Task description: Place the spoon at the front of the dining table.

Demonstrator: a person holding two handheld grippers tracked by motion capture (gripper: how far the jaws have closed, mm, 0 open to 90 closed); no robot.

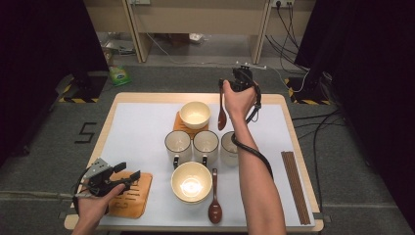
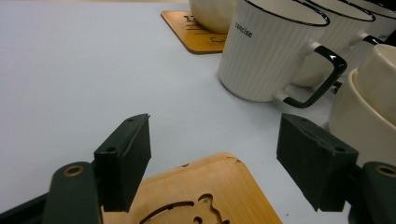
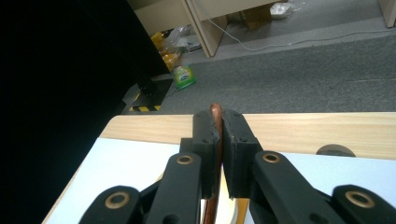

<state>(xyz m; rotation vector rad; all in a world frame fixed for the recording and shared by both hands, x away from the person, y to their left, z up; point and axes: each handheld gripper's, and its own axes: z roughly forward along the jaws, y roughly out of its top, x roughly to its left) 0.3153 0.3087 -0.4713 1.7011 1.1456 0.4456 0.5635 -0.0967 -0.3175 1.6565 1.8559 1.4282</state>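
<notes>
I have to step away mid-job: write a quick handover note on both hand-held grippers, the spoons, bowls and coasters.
Right hand-held gripper: shut on the handle of a wooden spoon, which hangs beside the far bowl.
Left hand-held gripper: open, jaws either side of the near coaster, not gripping it.
Far bowl sits on the far coaster. Near bowl rests on the mat, second spoon beside it. Three mugs in a row mid-table; chopsticks along the right edge.
Done: far bowl set on its coaster.
Likely left: put down the held spoon by the far bowl; bring the near coaster under the near bowl.
</notes>
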